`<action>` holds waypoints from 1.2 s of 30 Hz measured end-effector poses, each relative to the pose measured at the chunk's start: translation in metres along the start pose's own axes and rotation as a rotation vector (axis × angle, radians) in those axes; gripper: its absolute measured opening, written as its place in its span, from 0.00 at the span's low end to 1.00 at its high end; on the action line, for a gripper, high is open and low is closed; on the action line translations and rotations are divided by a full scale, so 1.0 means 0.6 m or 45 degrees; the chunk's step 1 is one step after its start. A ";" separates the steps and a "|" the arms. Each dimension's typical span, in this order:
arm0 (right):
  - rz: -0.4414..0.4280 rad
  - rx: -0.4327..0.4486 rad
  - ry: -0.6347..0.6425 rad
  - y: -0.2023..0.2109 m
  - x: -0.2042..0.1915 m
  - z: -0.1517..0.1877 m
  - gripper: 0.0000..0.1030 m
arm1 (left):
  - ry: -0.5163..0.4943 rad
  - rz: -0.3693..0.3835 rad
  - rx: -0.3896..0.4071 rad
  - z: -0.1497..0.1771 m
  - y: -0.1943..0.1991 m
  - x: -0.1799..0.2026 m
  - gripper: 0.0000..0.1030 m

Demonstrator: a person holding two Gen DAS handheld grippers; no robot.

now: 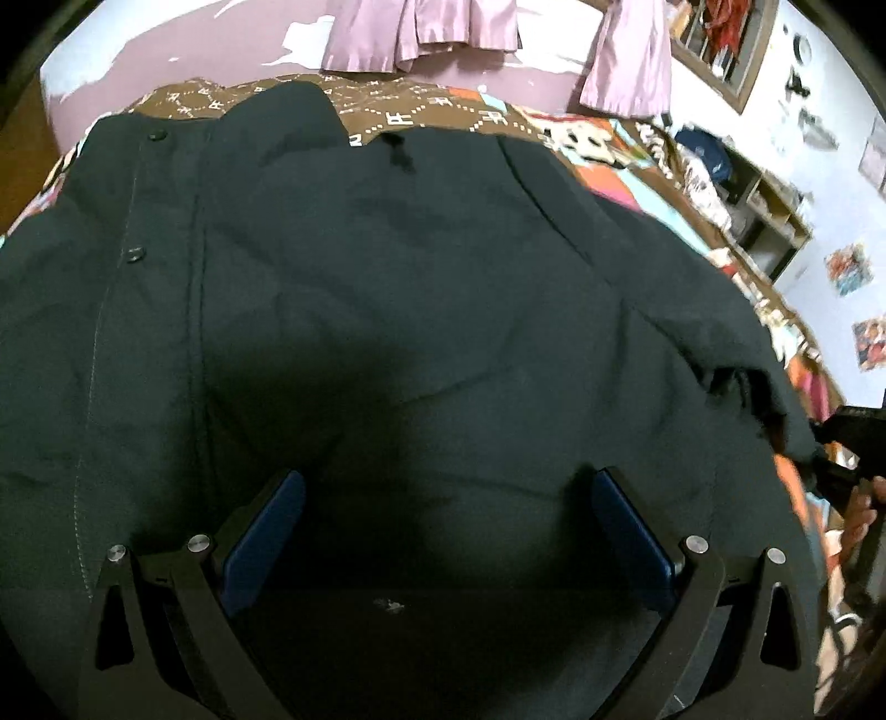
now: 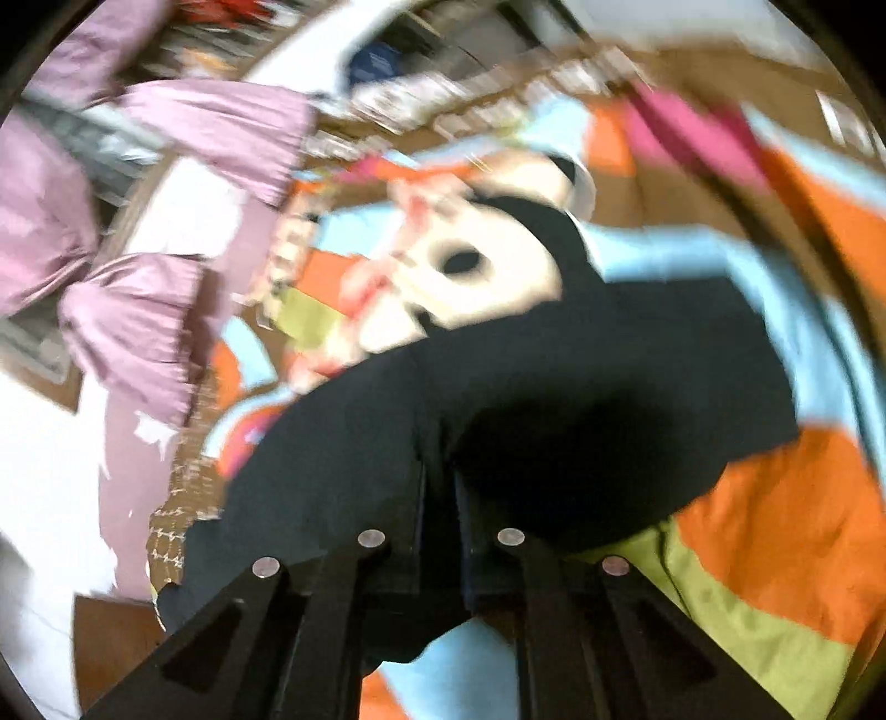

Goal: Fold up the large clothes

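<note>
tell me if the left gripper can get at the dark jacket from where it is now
Probably yes: the left gripper is open right over the dark jacket, spread on the bedspread, with nothing between.

The dark jacket [image 1: 421,288] lies spread over nearly the whole near part of the bed [image 1: 620,166], so the left claw [image 1: 447,531], jaws wide apart, has only cloth beneath it and nothing standing between its fingers. Bare patterned bedspread [image 2: 775,509] is free to the jacket's right side and along its far edge. The right claw [image 2: 440,487], pinched on the jacket's edge, occupies that right side. Beyond the bed, pink curtains [image 1: 421,27] and a cluttered shelf [image 1: 769,216] close off the wall.
</note>
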State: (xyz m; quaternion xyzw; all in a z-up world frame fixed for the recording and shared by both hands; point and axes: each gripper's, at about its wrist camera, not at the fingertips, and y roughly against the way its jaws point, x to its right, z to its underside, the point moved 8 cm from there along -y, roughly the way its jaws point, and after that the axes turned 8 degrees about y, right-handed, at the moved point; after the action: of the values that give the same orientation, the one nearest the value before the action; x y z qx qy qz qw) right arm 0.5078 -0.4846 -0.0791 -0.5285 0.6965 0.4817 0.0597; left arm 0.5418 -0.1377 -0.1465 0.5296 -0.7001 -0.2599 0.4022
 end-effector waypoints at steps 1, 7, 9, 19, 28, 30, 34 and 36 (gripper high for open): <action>-0.005 0.056 0.089 0.020 -0.035 -0.018 0.08 | 0.011 0.018 0.003 -0.002 0.006 -0.002 0.98; -0.036 0.353 0.783 0.115 -0.290 -0.021 0.08 | 0.139 0.103 0.042 -0.018 0.080 -0.043 0.98; -0.091 0.424 1.056 0.138 -0.395 0.032 0.08 | 0.179 0.134 0.069 -0.027 0.117 -0.064 0.98; -0.270 0.270 2.163 0.082 -0.576 0.433 0.07 | 0.437 0.129 0.143 -0.012 0.275 -0.224 0.98; -0.288 -0.222 2.399 -0.017 -0.474 0.594 0.59 | 0.534 0.181 0.207 0.029 0.354 -0.297 0.98; -0.296 -0.184 2.374 -0.013 -0.455 0.584 0.68 | 0.497 0.198 0.216 0.031 0.359 -0.291 0.98; -0.325 -0.160 2.201 -0.005 -0.425 0.535 0.74 | 0.425 0.195 0.195 0.034 0.329 -0.276 0.98; -0.307 -0.094 2.126 -0.001 -0.416 0.503 0.76 | 0.402 0.169 0.189 0.027 0.307 -0.277 0.98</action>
State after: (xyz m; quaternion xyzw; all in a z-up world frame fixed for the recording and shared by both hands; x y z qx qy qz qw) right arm 0.4884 -0.0937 -0.0911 -0.7834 0.4345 -0.0543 -0.4410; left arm 0.4494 0.0754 -0.0576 0.5445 -0.6791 -0.0942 0.4832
